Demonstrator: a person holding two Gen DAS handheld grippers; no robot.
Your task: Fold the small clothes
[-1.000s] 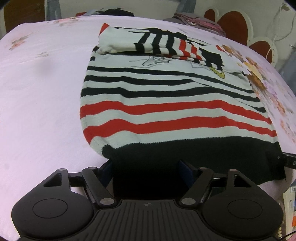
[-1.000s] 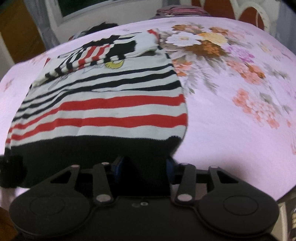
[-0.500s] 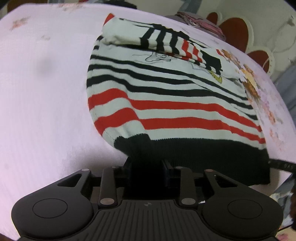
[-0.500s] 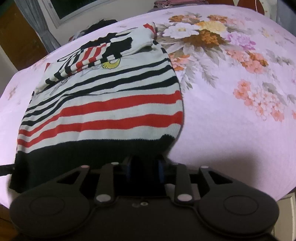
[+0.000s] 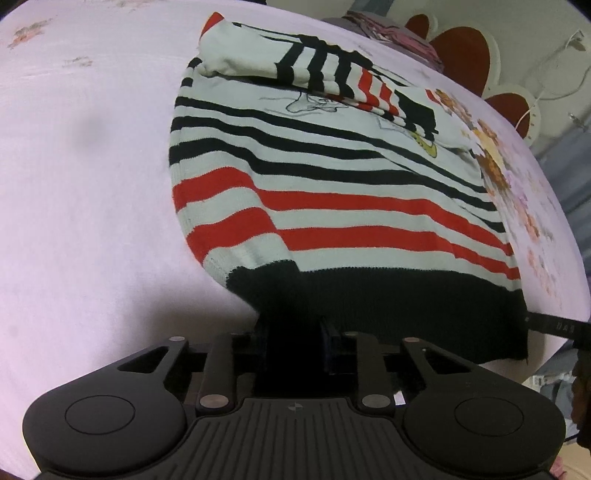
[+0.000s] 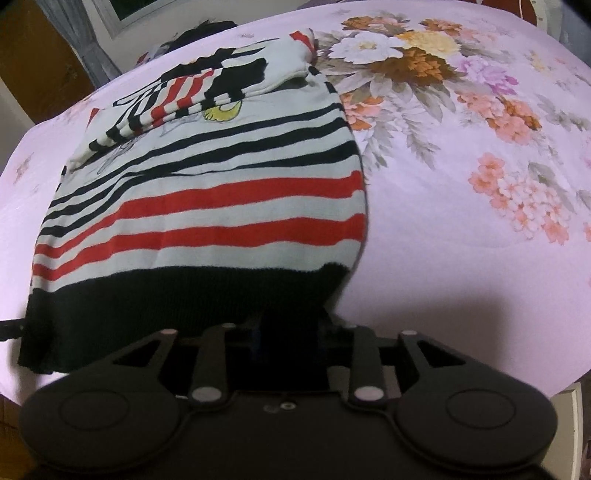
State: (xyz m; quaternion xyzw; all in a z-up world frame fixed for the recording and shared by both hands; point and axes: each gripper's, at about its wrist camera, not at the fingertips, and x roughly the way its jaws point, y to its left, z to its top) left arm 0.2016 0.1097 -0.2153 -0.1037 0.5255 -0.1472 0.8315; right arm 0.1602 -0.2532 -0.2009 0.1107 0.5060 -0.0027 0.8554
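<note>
A pink bedspread is covering the bed, plain on the left side and printed with a big bouquet of flowers over on the right. At the far edge a small stack of folded clothes is sitting, and beyond it red heart-shaped cushions are leaning against the wall with a white cable trailing past them. In the right wrist view a window with a grey curtain is showing at the far left, and some dark clothing is lying just past the sweater. Nothing is lying on or standing in front of the sweater's near hem.

The striped sweater is lying flat in the middle of the bed, its sleeves folded across the chest at the far end and its black hem band nearest the onlooker.

The left gripper is sitting at the hem's left corner; its jaws have just been closing, and the fingers are now pinching the black band, which is bunching up between them. The right gripper is at the hem's right corner, its jaws have just been opening by a hair, yet they are standing narrow and clamping the black knit that is filling the gap between them.
</note>
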